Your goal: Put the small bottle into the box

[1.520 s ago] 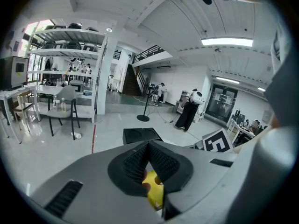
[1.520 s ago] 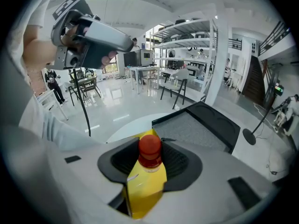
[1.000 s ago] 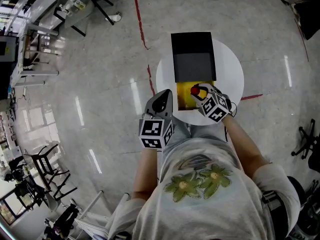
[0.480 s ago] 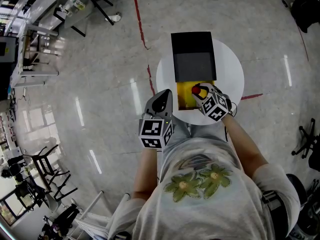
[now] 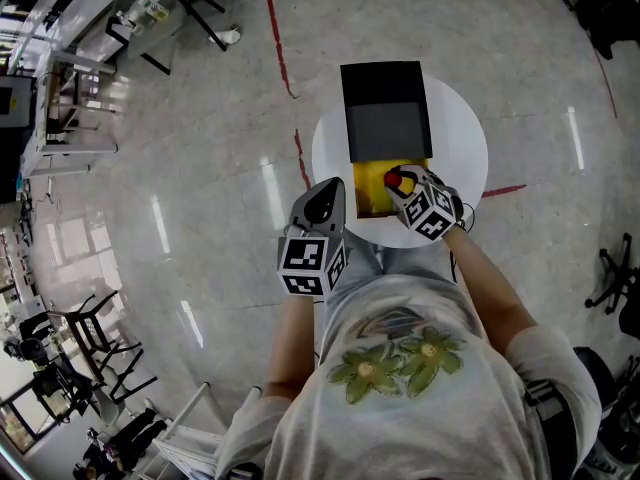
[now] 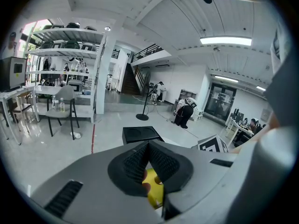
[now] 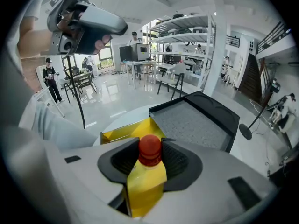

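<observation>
— Small bottle (image 7: 145, 185), where is it?
— Clamped in the right tongs (image 7: 150, 157), its red cap (image 7: 150, 146) at their tips, over the yellow near part of the black box (image 5: 385, 86) on the round white bench (image 5: 462, 148).
— And the left tongs (image 6: 149, 147)?
— Pressed together with nothing in them, at the bench's near left edge, just beside the box

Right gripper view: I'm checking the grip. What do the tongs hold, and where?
The small bottle, gripped by the right tongs at its top end.
</observation>
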Tool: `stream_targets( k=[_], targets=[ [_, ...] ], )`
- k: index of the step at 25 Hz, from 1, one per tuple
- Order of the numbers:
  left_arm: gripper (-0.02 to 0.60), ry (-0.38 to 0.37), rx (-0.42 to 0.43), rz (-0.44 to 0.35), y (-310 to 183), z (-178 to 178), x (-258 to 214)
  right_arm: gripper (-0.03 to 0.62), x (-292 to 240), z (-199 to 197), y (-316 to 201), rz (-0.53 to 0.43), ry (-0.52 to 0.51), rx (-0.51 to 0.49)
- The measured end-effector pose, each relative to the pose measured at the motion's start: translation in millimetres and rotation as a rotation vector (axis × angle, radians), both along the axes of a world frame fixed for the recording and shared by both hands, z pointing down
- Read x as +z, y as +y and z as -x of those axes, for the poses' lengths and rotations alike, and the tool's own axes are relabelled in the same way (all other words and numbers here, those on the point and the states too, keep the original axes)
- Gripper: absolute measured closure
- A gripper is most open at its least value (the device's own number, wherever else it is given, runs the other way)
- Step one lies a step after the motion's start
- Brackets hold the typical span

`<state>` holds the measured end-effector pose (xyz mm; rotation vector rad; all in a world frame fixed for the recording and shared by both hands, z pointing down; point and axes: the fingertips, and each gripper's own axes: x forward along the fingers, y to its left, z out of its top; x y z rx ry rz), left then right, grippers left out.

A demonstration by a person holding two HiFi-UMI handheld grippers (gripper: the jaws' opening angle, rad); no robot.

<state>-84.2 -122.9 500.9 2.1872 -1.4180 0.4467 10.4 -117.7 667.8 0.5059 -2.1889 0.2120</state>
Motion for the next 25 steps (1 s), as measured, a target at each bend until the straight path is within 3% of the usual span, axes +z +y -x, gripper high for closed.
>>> stream_targets(
  k=[10, 15, 25],
  targets=[
    [0.577, -0.001, -0.001, -0.001, -0.1, 1.6, 6.9, 0.439, 10.3, 2.5, -2.6, 0.026, -0.016, 0.009],
    [0.577, 0.003, 0.002, -0.013, -0.9, -0.2, -2.1, 0.408, -1.7, 4.8, -2.0, 0.045, -0.053, 0.021],
    [0.577, 0.005, 0.001, -0.065, 1.2, -6.7, -22.9, 0.467, -68.5, -1.4, -11.4, -0.065, -0.192, 0.105]
  ],
)
